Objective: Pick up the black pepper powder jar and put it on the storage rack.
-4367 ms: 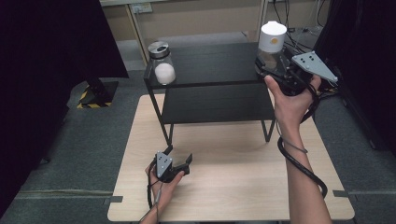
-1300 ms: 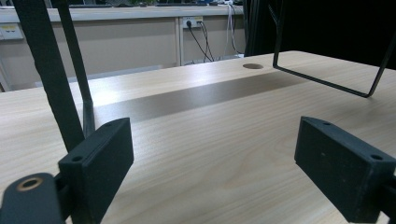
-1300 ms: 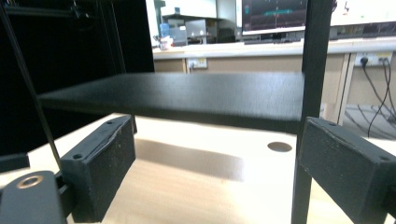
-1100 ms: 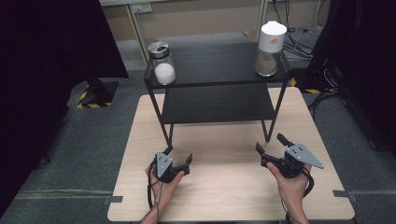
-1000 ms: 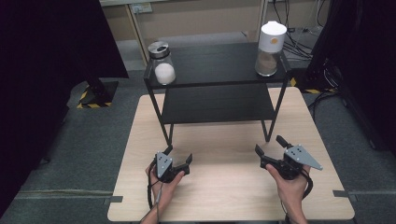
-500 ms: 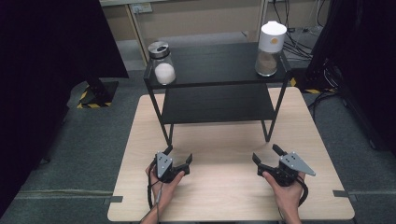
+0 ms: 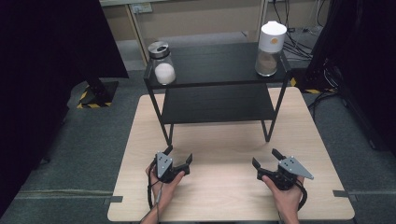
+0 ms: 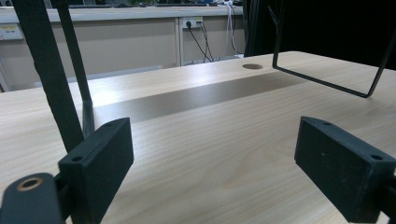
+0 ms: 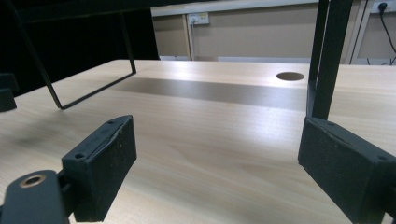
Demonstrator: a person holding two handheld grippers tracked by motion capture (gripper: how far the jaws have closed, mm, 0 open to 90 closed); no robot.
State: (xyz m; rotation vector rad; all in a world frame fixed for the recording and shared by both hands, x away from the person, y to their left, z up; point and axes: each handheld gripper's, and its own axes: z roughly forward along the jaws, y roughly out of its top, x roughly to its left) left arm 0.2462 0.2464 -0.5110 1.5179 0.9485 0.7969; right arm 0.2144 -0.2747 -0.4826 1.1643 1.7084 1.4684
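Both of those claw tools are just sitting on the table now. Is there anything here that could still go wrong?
A few things, perhaps. The jar with the white lid stands close to the right edge of the black shelf, so a clumsy reach might tip it off. The glass jar sits near the front left corner, equally exposed. And the open right gripper rests near the shelf's thin leg, which it might bump when lifted.

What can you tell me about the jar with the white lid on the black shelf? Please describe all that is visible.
The jar with the white lid stands upright at the right end of the black shelf's top board, close to the corner. Its wide white lid is cylindrical with a small orange mark on the side. The body looks like clear glass and holds a brownish filling. Only the shelf touches it; both grippers are down at the table.
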